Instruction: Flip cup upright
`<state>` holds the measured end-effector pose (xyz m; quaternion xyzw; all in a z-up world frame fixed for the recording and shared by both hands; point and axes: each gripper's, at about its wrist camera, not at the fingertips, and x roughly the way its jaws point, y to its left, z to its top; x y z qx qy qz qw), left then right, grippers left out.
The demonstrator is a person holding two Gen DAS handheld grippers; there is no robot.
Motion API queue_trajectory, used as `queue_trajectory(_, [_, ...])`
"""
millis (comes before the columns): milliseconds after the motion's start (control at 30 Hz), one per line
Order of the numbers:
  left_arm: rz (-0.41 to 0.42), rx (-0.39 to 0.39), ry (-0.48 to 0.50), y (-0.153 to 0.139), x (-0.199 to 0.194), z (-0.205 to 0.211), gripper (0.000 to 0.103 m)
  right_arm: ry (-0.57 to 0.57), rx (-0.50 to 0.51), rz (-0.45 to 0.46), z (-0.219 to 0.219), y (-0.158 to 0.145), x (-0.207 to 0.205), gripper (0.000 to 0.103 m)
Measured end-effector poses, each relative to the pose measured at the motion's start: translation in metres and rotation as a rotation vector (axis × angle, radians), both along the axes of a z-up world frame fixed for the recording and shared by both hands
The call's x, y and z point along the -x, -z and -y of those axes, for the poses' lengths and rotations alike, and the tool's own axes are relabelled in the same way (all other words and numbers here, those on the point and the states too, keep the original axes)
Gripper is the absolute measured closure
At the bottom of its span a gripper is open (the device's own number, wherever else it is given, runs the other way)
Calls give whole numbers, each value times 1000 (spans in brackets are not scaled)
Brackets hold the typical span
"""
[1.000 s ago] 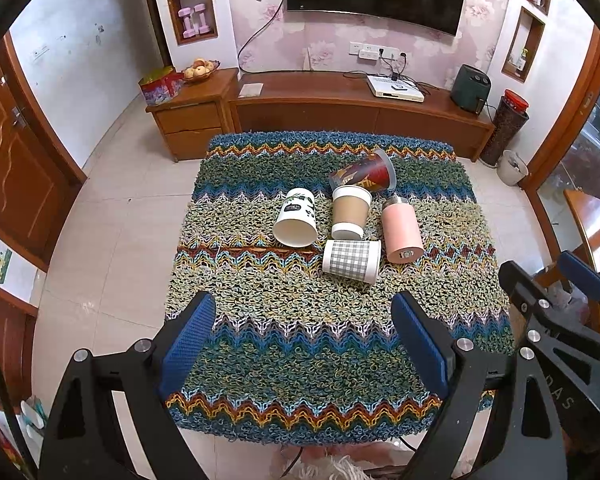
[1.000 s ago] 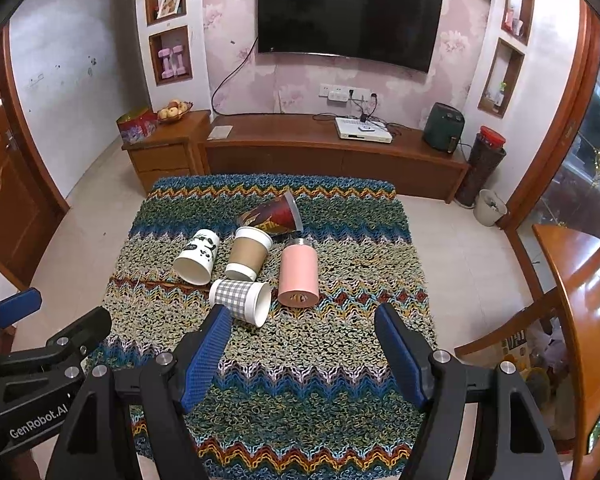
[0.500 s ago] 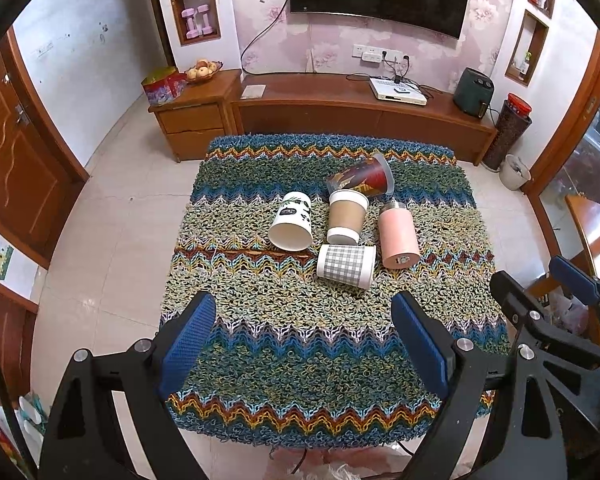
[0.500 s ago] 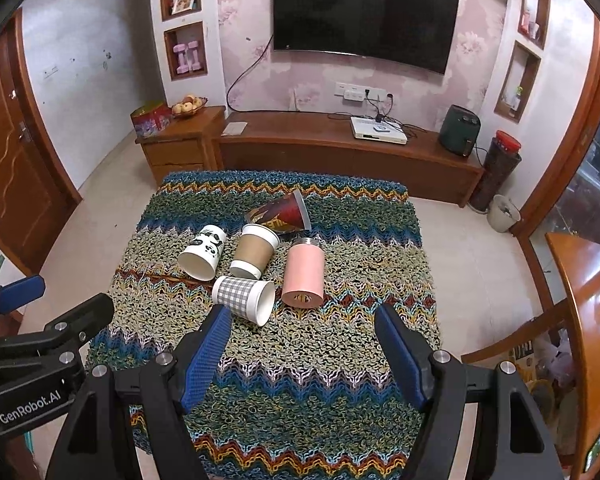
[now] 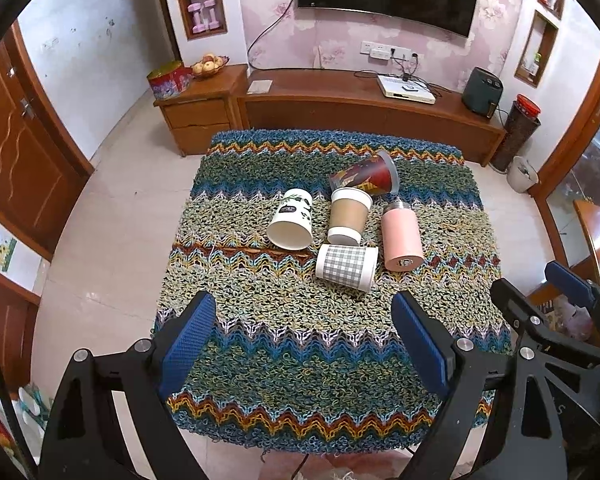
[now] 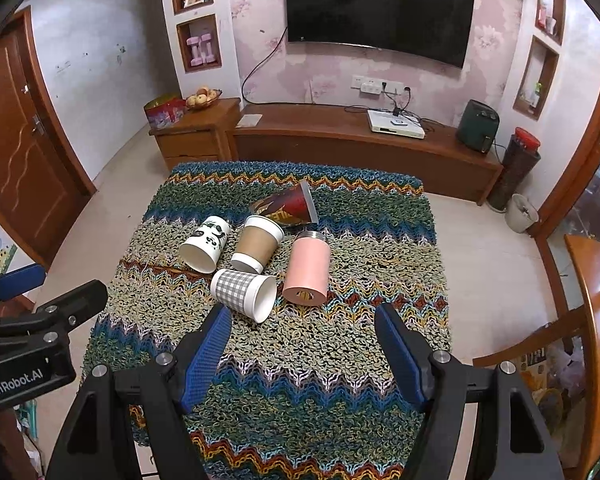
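Note:
Several cups lie on their sides on a knitted zigzag cloth (image 5: 300, 340) over a table. A white panda cup (image 5: 291, 220) (image 6: 205, 245), a brown sleeved cup (image 5: 349, 216) (image 6: 258, 244), a red patterned cup (image 5: 366, 178) (image 6: 288, 205), a grey checked cup (image 5: 346, 266) (image 6: 244, 290) and a pink tumbler (image 5: 401, 237) (image 6: 307, 272) cluster mid-table. My left gripper (image 5: 302, 344) is open and empty, above the near part of the cloth. My right gripper (image 6: 303, 354) is open and empty, just short of the checked cup and the tumbler.
A long wooden TV cabinet (image 5: 364, 104) and a wall TV (image 6: 378, 12) stand behind the table. A small drawer unit with a fruit bowl (image 5: 209, 66) is at back left. A wooden chair (image 6: 596, 320) and a white bin (image 6: 521, 208) are at the right.
Both grippers have risen and drawn back a little, so the table looks smaller and farther. The cups have not moved. Both grippers stay open.

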<state>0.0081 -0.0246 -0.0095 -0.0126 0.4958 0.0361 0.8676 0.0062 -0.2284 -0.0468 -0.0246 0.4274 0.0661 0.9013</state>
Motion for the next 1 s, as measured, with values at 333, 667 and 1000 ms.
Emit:
queue_trajectory(333, [-15,1,-32,15,-4,-15,12,-22,-37,-45,-8,16,-25,28])
queue_trajectory(667, [6,-14,9,27,-35,-39,12,36,-52,-71,-42,26,-77,28])
queue_trajectory(1000, [-39,-5,77,59,-78,-63,12,106,-22,-147,-85,62,-140,28])
